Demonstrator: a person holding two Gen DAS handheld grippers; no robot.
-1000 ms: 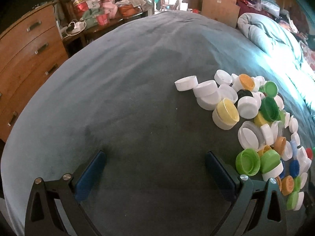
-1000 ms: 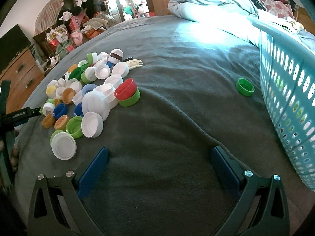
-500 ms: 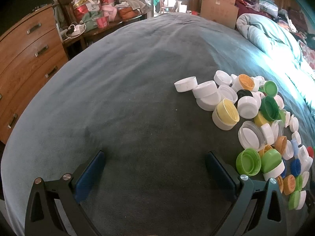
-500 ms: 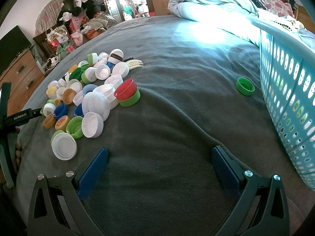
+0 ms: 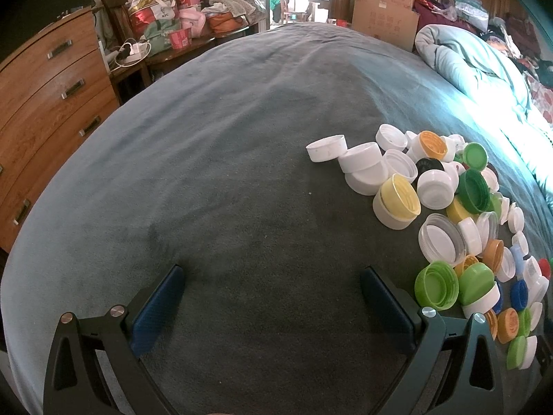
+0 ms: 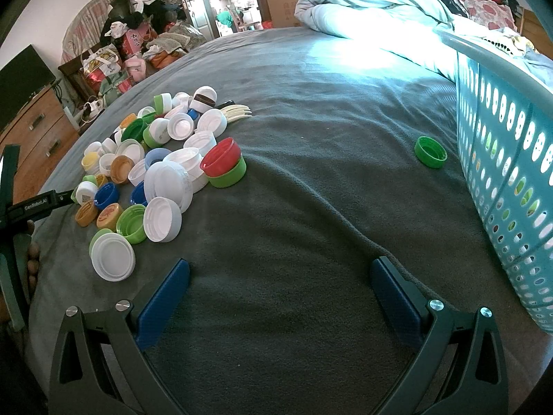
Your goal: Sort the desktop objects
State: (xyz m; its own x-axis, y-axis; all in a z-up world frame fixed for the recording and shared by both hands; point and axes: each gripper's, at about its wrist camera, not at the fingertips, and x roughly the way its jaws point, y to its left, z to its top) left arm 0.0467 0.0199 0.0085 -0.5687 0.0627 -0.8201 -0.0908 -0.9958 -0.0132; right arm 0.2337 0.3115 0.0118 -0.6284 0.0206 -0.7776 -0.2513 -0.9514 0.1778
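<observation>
A pile of plastic bottle caps (image 6: 162,169) in white, green, orange, blue and red lies on the grey-green blanket (image 6: 311,190); it also shows at the right of the left wrist view (image 5: 449,214). A single green cap (image 6: 430,152) lies apart, next to a light blue perforated basket (image 6: 504,159). My left gripper (image 5: 273,287) is open and empty over bare blanket, left of the pile. My right gripper (image 6: 280,280) is open and empty, between the pile and the basket.
A wooden chest of drawers (image 5: 45,110) stands left of the bed. A rolled light blue duvet (image 6: 373,3) lies at the far end. Bags and clutter (image 5: 179,20) fill the background. The left gripper's body (image 6: 20,207) shows at the right view's left edge.
The left wrist view has shifted slightly, as if the gripper tilted a little upward. The right gripper and the caps have not visibly moved.
</observation>
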